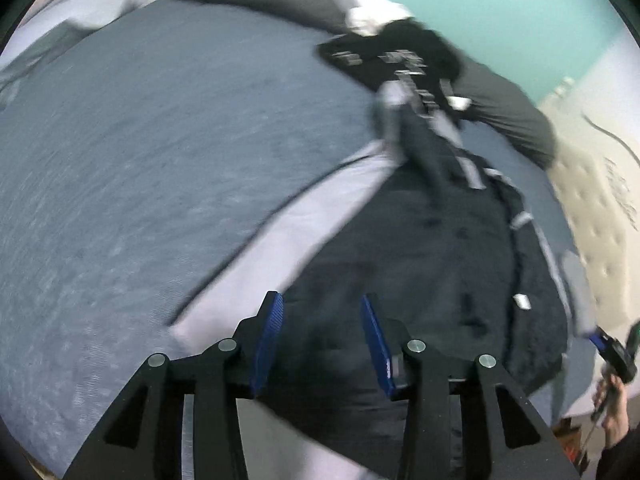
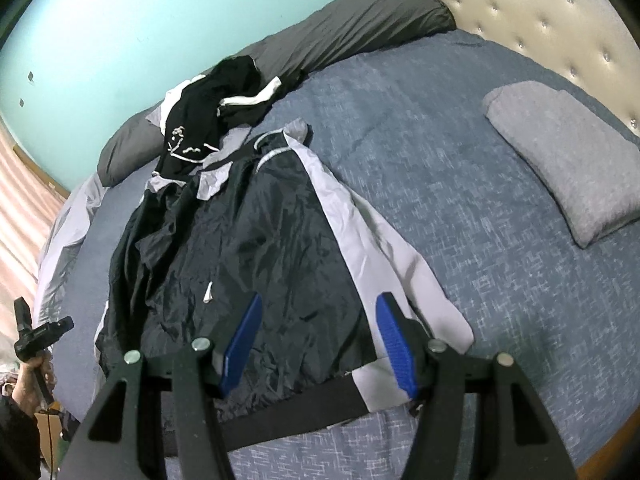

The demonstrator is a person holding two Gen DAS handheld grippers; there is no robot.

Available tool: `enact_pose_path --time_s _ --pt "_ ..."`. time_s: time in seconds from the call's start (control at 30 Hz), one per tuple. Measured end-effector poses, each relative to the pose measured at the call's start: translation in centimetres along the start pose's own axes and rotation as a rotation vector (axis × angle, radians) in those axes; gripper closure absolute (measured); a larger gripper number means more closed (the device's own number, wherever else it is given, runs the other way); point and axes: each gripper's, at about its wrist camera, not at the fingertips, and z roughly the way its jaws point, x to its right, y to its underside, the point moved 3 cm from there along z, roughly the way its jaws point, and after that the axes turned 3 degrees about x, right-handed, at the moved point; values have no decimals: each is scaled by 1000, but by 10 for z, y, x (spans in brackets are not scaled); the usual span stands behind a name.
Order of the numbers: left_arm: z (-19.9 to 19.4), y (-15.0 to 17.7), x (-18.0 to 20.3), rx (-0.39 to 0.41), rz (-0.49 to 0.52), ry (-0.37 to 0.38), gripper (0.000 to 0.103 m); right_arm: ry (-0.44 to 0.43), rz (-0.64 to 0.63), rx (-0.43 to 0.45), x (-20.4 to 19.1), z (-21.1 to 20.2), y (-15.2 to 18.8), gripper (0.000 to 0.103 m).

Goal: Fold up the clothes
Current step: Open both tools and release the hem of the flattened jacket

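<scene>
Right wrist – hand-held gripper [image 2: 318,336] angled down, jacket [image 2: 248,248] below

I see a crinkled, slightly glossy nylon jacket [image 2: 256,248] on the bed's [image 2: 460,184] matt woven cover; beside it, a tufted leathery headboard [image 2: 560,12].

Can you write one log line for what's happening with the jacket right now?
left gripper: open, empty | right gripper: open, empty | jacket: spread flat on bed, unfolded

The jacket [image 2: 256,248] lies spread on the bed [image 2: 460,184] just ahead of the right claw [image 2: 318,344]; folded cloth [image 2: 560,160] off right, pile of clothes [image 2: 216,100] beyond.
</scene>
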Motion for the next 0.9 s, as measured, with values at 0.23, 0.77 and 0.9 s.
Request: enact_pose_path --time_s 0.23,0.77,0.9 --pt "21 18 -63 -37 -115 -36 56 2 -28 -30 -14 16 5 43" --pt "44 48 -89 -70 -238 42 47 4 -77 -41 -35 26 5 43" --pt "40 51 -84 -79 -175 23 47 -2 -64 -46 -34 29 8 43"
